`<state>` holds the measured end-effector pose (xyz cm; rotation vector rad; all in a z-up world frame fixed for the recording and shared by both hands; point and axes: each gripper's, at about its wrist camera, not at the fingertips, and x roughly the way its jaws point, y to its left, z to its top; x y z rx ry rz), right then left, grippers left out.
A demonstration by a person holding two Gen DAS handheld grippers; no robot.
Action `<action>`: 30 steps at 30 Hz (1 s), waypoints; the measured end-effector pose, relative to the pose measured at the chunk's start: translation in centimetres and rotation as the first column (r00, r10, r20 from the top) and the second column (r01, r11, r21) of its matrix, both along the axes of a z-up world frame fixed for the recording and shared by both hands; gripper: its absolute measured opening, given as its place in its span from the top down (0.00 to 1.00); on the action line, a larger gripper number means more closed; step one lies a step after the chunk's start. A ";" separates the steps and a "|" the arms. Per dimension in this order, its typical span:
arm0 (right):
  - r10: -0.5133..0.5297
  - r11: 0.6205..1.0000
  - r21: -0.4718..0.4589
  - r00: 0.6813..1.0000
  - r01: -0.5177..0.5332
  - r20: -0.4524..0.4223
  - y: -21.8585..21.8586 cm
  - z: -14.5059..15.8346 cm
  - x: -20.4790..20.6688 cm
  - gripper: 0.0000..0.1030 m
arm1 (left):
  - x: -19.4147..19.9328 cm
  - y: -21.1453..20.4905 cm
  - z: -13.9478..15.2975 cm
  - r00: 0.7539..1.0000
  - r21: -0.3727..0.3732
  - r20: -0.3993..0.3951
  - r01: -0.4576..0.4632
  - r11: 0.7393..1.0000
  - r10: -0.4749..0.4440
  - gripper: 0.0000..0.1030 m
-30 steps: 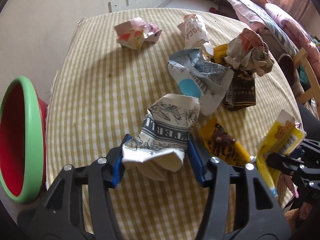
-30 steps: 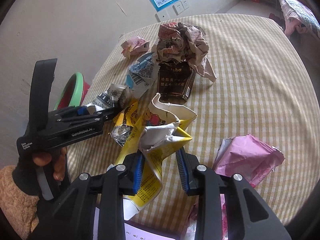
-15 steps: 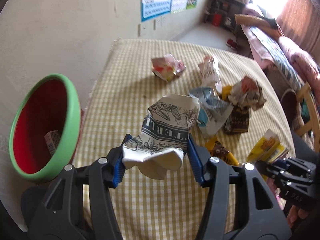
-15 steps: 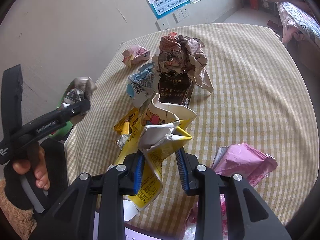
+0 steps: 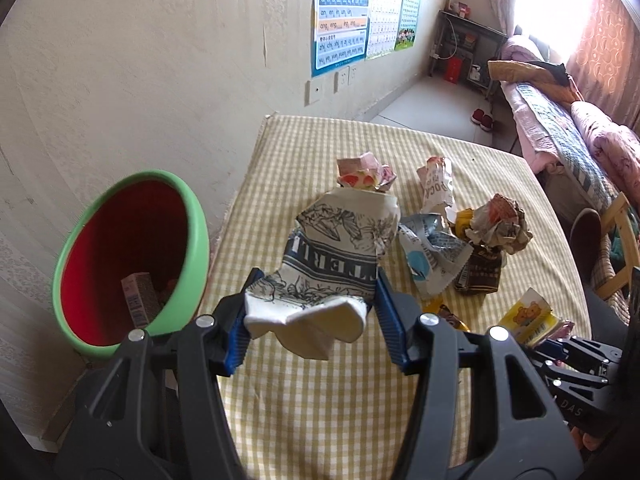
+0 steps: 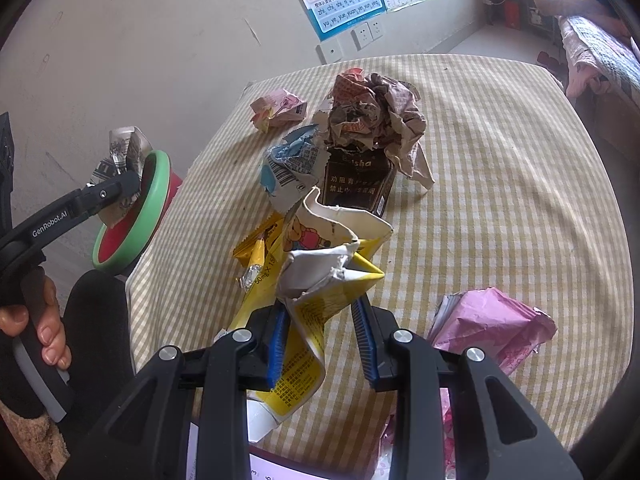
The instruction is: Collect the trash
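The crumpled black-and-white printed carton (image 5: 336,264) is pinched between the blue pads of the left tool (image 5: 312,320), jaws clamped on its lower end, and it's held up in the air over the tabletop's (image 5: 320,400) left edge. Just to its left sits the green-rimmed red bin (image 5: 132,256), tilted toward the camera, with a small box (image 5: 138,300) already lying inside. In the right wrist view the left tool (image 6: 116,190) reaches out level toward that bin (image 6: 132,220), and the person's left hand (image 6: 40,320) is wrapped around the grip with the fingers curled under.

The right tool (image 6: 322,336) is clamped on a yellow cartoon-print carton (image 6: 316,280), squashed and standing up between the pads, held low over the near side of the tabletop.

Still lying on the yellow checked cloth: a ball of crumpled newspaper (image 6: 372,116) sitting on top of a dark brown box (image 6: 356,184), a torn blue-and-white wrapper (image 6: 288,168) right beside it, a small pink crumpled carton (image 6: 278,108) farther back, and a pink packet (image 6: 492,324) near the right tool. Posters (image 5: 348,16) hang on the wall behind.
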<state>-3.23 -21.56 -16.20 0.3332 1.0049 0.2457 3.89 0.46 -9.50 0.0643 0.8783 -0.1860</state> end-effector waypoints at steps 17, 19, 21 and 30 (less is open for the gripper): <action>0.034 0.999 -0.044 0.999 -0.032 0.033 1.7 1.5 -0.2 0.71 | 0.0 1.9 0.0 0.999 -0.006 0.031 -0.042 0.999 0.042 0.49; 0.037 0.998 -0.044 0.998 -0.035 0.043 1.9 2.1 -0.1 0.71 | 0.0 2.1 -0.1 0.998 -0.011 0.032 -0.048 0.999 0.048 0.49; 0.038 0.998 -0.041 0.998 -0.036 0.050 2.1 2.6 0.1 0.71 | 0.0 2.4 -0.3 0.998 -0.012 0.030 -0.052 0.999 0.052 0.49; 0.066 0.997 -0.046 0.996 -0.063 0.061 3.2 3.6 0.7 0.71 | -0.1 2.8 -0.4 0.997 -0.002 0.046 -0.056 0.998 0.056 0.49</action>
